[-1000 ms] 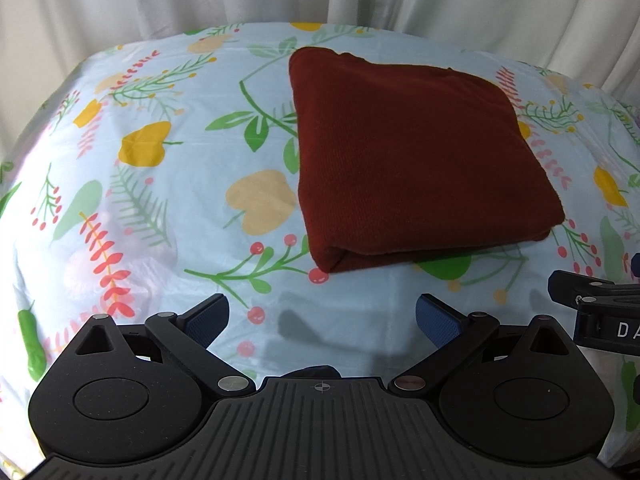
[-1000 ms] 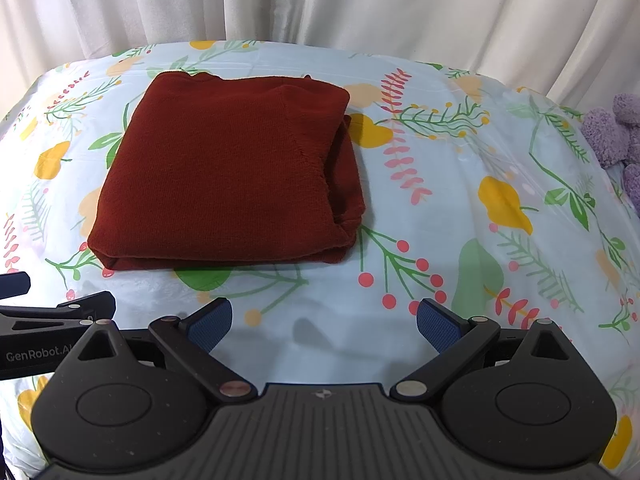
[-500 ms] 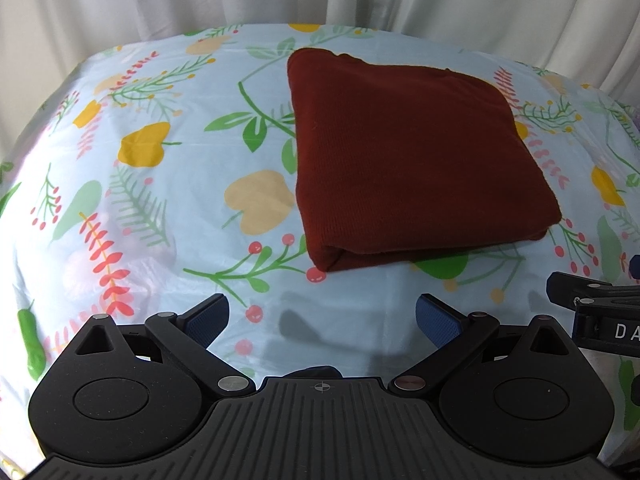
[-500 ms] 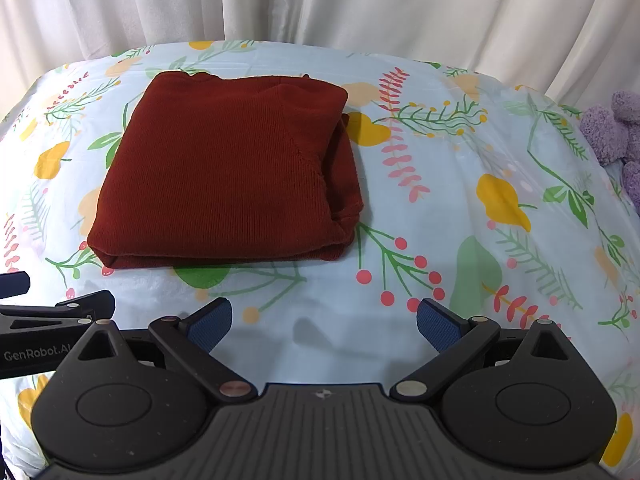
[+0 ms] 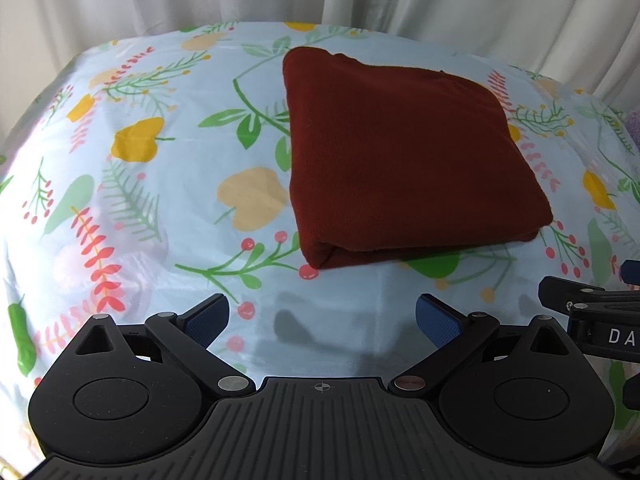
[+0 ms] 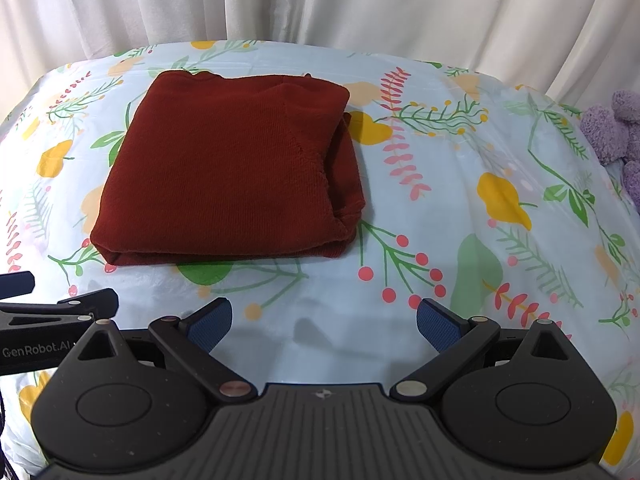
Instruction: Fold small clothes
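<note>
1. The left gripper [image 5: 322, 316] is hovering low over the tablecloth [image 5: 152, 208], its blue-padded fingers [image 5: 206, 316] spread wide apart and holding nothing.
2. The right gripper [image 6: 324, 320] is hanging just beside it at the same height, jaws likewise gaping wide and empty; its blue pads [image 6: 438, 326] are clear of the cloth.
3. The red garment [image 5: 400, 160] is lying folded into a thick, roughly square bundle on the table, ahead of both grippers and touching neither.
4. Its fabric is showing a fine ribbed knit, with layered edges stacking along the right side [image 6: 344, 168].
5. The tablecloth is looking glossy, printed with leaves, berries and yellow fruit.
6. White curtains [image 6: 360, 4] are hanging behind; something fuzzy and purple [image 6: 616, 128] is sitting at the far right.
</note>
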### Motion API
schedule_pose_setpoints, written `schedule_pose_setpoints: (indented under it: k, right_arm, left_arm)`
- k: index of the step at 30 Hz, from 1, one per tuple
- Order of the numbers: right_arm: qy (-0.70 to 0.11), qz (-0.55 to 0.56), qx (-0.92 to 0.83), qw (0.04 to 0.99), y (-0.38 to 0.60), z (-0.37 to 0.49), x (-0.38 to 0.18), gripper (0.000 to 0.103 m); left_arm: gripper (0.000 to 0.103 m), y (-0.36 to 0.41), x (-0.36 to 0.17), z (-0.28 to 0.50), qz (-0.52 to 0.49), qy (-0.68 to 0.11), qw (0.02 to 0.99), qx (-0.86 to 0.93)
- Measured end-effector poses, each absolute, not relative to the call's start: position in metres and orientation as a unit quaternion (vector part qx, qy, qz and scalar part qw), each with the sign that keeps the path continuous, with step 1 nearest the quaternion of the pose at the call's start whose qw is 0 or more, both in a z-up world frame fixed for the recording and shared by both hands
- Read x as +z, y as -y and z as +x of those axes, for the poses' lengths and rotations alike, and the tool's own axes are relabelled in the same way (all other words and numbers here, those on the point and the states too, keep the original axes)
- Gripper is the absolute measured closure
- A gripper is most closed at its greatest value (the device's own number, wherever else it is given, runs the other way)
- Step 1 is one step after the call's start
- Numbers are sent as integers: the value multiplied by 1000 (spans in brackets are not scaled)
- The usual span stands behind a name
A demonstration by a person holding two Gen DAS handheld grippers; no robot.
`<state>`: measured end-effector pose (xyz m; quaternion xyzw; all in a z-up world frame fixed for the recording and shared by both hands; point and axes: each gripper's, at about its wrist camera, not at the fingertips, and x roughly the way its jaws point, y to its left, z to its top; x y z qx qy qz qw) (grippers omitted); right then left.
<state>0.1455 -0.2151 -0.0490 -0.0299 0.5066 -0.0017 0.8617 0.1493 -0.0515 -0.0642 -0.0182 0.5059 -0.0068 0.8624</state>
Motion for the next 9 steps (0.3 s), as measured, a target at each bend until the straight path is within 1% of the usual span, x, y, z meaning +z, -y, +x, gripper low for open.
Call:
schedule_pose_setpoints:
  k: [9]
  right_arm:
    - [-508, -29, 0, 861, 214, 144, -49, 4]
  left_arm:
    - [1, 48, -65, 149, -16, -508, 861, 5]
